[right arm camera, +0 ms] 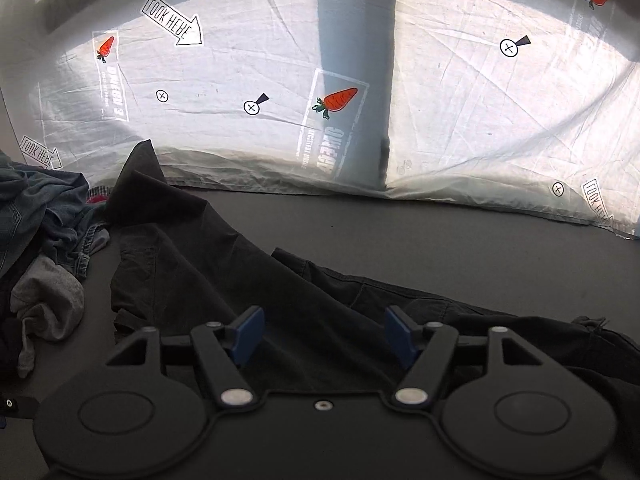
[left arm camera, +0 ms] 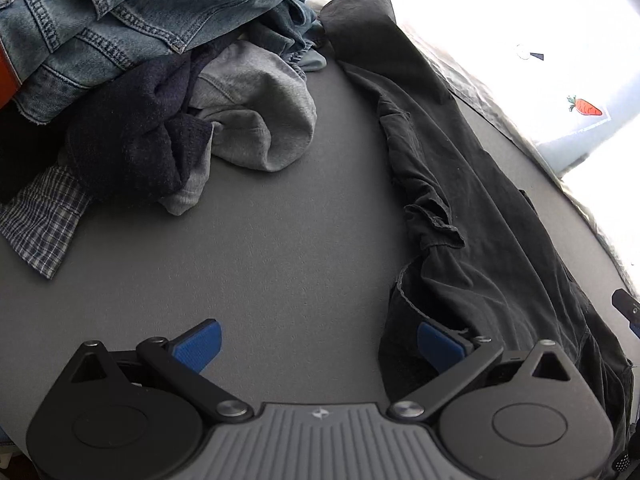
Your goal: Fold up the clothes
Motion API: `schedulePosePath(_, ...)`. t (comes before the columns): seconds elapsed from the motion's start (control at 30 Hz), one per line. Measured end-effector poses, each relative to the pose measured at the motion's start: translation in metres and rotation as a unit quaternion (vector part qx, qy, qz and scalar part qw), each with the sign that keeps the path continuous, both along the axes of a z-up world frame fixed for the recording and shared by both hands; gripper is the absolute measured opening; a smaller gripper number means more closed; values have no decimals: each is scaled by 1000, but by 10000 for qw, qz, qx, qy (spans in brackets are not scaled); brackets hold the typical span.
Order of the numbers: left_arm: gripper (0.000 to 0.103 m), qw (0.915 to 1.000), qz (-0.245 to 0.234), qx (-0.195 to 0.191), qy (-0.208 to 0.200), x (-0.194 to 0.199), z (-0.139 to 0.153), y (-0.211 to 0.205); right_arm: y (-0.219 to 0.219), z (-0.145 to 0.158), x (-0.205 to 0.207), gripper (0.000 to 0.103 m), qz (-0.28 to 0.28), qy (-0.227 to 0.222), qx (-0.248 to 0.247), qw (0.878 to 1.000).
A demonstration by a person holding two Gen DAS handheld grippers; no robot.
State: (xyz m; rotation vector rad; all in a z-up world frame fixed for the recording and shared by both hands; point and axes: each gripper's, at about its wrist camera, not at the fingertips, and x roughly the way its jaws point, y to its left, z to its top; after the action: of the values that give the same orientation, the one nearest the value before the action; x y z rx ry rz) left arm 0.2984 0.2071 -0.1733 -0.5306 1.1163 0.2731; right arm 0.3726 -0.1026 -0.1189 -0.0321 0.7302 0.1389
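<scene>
A dark grey pair of trousers [left arm camera: 452, 184] lies stretched out on the grey table [left arm camera: 288, 240], running from the far side down the right of the left wrist view. My left gripper [left arm camera: 316, 340] is open above bare table, its right pad [left arm camera: 438, 344] over the near end of the trousers and nothing between the pads. In the right wrist view the same trousers [right arm camera: 208, 256] spread beneath my right gripper [right arm camera: 324, 334], which is open with the cloth lying below the blue pads [right arm camera: 250, 330], not pinched.
A heap of other clothes sits at the left: blue jeans [left arm camera: 132, 12], a light grey garment [left arm camera: 260, 120], a dark navy piece [left arm camera: 136, 140] and a checked shirt [left arm camera: 40, 216]. A sunlit white printed sheet [right arm camera: 480, 120] hangs behind the table's far edge.
</scene>
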Motion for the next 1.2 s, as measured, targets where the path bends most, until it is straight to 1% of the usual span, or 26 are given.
schedulePosePath(0.07, 103, 9999, -134, -64, -9, 18, -7, 13, 29, -5, 11, 68, 238, 21, -41, 9997)
schedulePosePath(0.13, 103, 9993, -369, 59, 23, 35, -13, 22, 59, -14, 26, 68, 488, 56, -50, 9988)
schedulePosePath(0.2, 103, 9985, -510, 208, 63, 49, -18, 28, 91, -27, 44, 61, 816, 116, -75, 9966)
schedulePosePath(0.23, 103, 9983, -523, 221, 86, 55, -20, 33, 103, -33, 51, 54, 953, 162, -90, 9953)
schedulePosePath(0.27, 103, 9985, -500, 182, 119, 60, -24, 37, 121, -41, 61, 49, 1164, 259, -88, 9928)
schedulePosePath(0.3, 103, 9988, -458, 107, 165, 65, -28, 42, 132, -47, 66, 47, 1287, 336, -67, 9911)
schedulePosePath(0.43, 103, 9984, -340, -206, 394, 78, -45, 56, 172, -69, 83, 48, 1739, 599, -14, 9829)
schedulePosePath(0.5, 103, 9982, -291, -253, 451, 81, -51, 61, 188, -82, 85, 51, 1951, 714, -102, 9781)
schedulePosePath(0.53, 103, 9982, -261, -260, 477, 82, -53, 63, 193, -87, 86, 55, 2020, 779, -169, 9761)
schedulePosePath(0.57, 103, 9981, -229, -265, 503, 82, -56, 64, 198, -93, 87, 56, 2017, 836, -309, 9754)
schedulePosePath(0.63, 103, 9979, -162, -263, 561, 81, -60, 67, 206, -105, 90, 56, 2018, 947, -572, 9732)
schedulePosePath(0.67, 103, 9978, -128, -254, 598, 80, -61, 68, 207, -108, 91, 52, 2064, 977, -603, 9717)
schedulePosePath(0.7, 103, 9978, -107, -244, 602, 79, -61, 69, 206, -111, 92, 44, 2098, 989, -629, 9707)
schedulePosePath(0.73, 103, 9980, -98, -236, 584, 78, -60, 69, 202, -109, 90, 23, 2053, 894, -628, 9726)
schedulePosePath(0.77, 103, 9981, -97, -225, 565, 76, -58, 69, 198, -107, 88, 15, 2008, 799, -628, 9743)
schedulePosePath(0.8, 103, 9983, -104, -211, 542, 75, -55, 68, 193, -104, 86, 14, 1958, 699, -617, 9762)
schedulePosePath(0.87, 103, 9987, -122, -174, 465, 71, -47, 65, 180, -88, 76, 12, 1761, 436, -525, 9820)
schedulePosePath(0.97, 103, 9994, -184, -81, 286, 63, -30, 55, 140, -44, 46, 10, 1257, -226, -568, 9902)
schedulePosePath(1.03, 103, 9996, -256, 3, 155, 56, -18, 46, 106, -15, 22, 10, 870, -628, -597, 9924)
schedulePosePath(1.13, 103, 9991, -419, 51, -35, 42, -1, 24, 41, 23, -20, 9, 28, -1038, -676, 9923)
schedulePosePath(1.2, 103, 9984, -553, 50, -125, 30, 7, 10, -7, 37, -53, 9, -665, -1141, -772, 9882)
